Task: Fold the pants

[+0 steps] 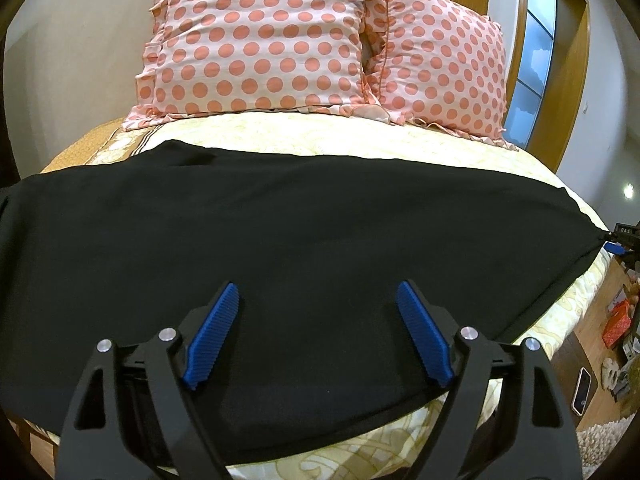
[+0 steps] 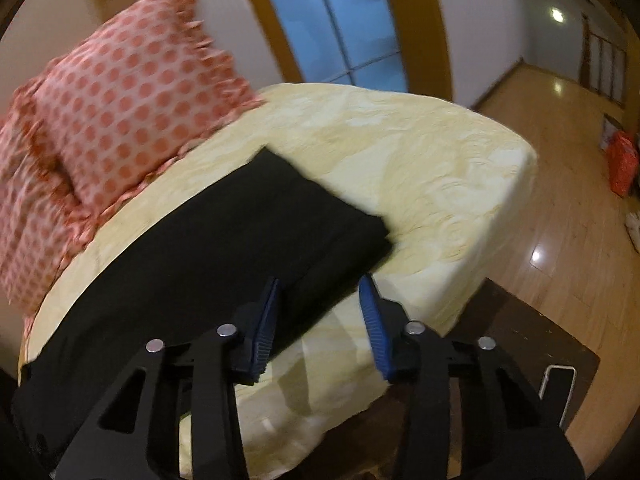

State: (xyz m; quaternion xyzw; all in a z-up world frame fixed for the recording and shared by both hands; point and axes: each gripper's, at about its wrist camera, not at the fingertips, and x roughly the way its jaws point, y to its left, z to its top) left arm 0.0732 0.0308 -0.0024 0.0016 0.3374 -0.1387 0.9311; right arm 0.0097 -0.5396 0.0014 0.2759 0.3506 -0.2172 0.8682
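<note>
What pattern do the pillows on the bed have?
Pale pink with salmon polka dots; the pillows show best in the left wrist view.

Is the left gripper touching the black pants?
Cannot tell. In the left wrist view the left gripper is open above the black pants; dark cloth hides any gap below the pads.

Black pants [image 1: 304, 232] across bed [image 1: 320, 136]
</note>
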